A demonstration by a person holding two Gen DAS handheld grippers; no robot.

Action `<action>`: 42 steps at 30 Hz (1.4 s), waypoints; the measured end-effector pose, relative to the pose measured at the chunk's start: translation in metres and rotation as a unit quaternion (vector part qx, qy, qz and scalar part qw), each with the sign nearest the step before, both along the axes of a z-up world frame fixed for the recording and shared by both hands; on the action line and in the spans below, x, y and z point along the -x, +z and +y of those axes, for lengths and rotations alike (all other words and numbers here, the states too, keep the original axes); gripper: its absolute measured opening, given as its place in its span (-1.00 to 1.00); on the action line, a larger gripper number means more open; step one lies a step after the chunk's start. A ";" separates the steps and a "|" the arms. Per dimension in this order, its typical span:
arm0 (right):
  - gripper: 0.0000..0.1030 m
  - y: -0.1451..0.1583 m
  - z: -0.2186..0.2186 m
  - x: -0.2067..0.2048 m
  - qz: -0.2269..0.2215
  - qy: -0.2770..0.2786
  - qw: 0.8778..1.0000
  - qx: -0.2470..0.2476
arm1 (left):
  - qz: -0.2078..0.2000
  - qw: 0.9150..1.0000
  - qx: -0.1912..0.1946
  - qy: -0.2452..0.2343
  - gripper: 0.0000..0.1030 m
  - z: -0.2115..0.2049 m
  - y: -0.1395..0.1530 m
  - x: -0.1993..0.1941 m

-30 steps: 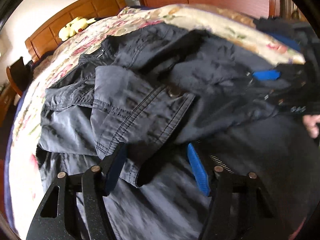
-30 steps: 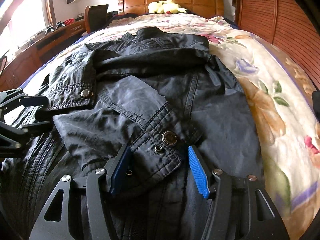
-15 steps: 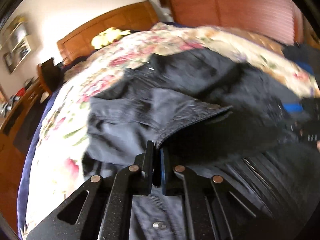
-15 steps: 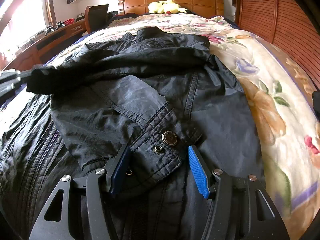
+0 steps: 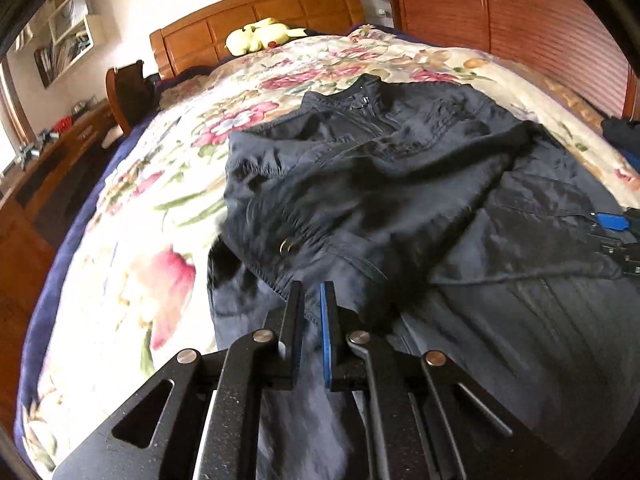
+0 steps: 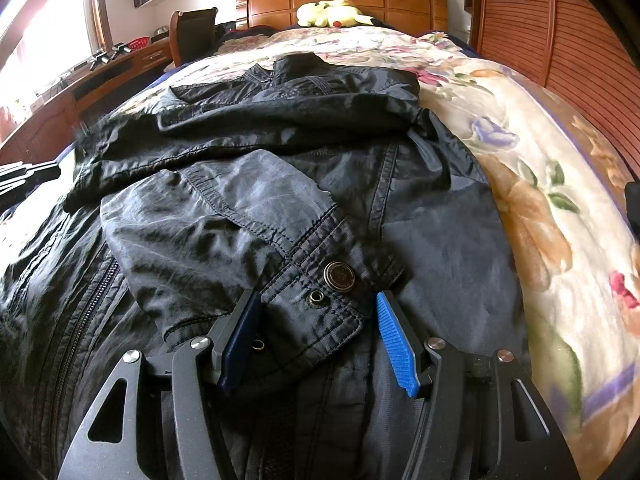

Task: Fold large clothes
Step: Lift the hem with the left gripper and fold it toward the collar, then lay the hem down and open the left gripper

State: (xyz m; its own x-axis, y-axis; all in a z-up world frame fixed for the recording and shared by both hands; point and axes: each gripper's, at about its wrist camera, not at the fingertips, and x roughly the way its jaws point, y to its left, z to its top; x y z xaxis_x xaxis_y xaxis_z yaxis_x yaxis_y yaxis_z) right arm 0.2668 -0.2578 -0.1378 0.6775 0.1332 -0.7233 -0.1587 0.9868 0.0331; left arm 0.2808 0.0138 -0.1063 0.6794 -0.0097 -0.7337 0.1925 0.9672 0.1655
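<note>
Left wrist view: left gripper [image 5: 312, 300] has its jaws nearly together, a narrow slit between the black pad and the blue pad. Dark fabric shows through the slit, but motion blur there prevents telling whether cloth is pinched or the jaws are simply closed above it. Ahead lies the dark jacket [image 5: 400, 184], spread on the floral bedspread [image 5: 168, 208], collar toward the wooden headboard [image 5: 256, 20]. One sleeve is folded across the chest; a snap ring [image 5: 287, 245] shows on its bunched cuff area near the gripper. At the right edge, the blue pad of the right gripper [image 5: 612, 222] rests on the jacket.

Right wrist view: right gripper [image 6: 318, 328] stands with jaws wide apart, straddling a sleeve cuff [image 6: 320, 300] without clamping it. The cuff lies flat on the jacket body, between the two blue pads, carrying a metal snap button [image 6: 339, 276] and a smaller snap socket [image 6: 316, 299] just beside it. The jacket's zipper [image 6: 86, 308] runs down the left side of the frame. The other sleeve lies folded crosswise higher up, below the collar [image 6: 296, 66].

Surroundings: yellow plush toy [image 6: 332, 12] against the headboard; wooden desk [image 6: 80, 76] along the left of the bed; slatted wooden wardrobe door [image 6: 560, 32] on the right.
</note>
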 end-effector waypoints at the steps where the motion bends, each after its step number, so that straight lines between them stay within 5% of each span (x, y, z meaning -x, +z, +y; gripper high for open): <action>1: 0.19 0.000 0.000 0.000 0.000 0.000 1.000 0.000 | 0.002 1.000 0.003 0.000 -0.79 0.001 -0.001 0.002; 5: 0.19 0.000 0.000 0.000 0.000 0.000 1.000 0.000 | 0.008 0.999 0.031 -0.007 -0.29 0.009 -0.002 0.007; 11: 0.19 0.000 0.000 0.000 0.000 0.000 1.000 0.000 | 0.034 0.998 0.060 -0.012 -0.28 0.012 -0.010 0.005; 19: 0.19 0.000 -0.001 0.000 -0.001 0.001 1.000 0.001 | 0.054 0.997 0.048 -0.007 -0.27 0.006 -0.023 -0.005; 27: 0.19 0.000 0.000 0.001 -0.001 0.001 1.000 0.000 | 0.062 0.996 0.063 -0.001 -0.28 0.009 -0.026 -0.015; 32: 0.19 0.000 0.000 0.001 -0.001 0.001 1.000 0.000 | 0.060 0.996 0.065 -0.023 -0.92 0.006 -0.022 -0.010; 40: 0.19 0.000 0.000 0.001 -0.001 0.001 1.000 0.001 | 0.011 0.997 0.065 -0.048 -0.93 -0.009 0.021 0.029; 42: 0.19 0.000 0.000 0.001 -0.001 0.001 1.000 0.001 | 0.011 0.996 0.073 -0.057 -0.78 -0.009 0.027 0.040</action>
State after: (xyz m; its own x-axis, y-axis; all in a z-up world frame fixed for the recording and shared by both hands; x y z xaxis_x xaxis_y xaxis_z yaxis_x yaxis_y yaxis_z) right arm 0.2662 -0.2583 -0.1378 0.6787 0.1335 -0.7222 -0.1609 0.9865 0.0312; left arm 0.2412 0.0044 -0.0797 0.6518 -0.1929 -0.7334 0.3046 0.9523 0.0203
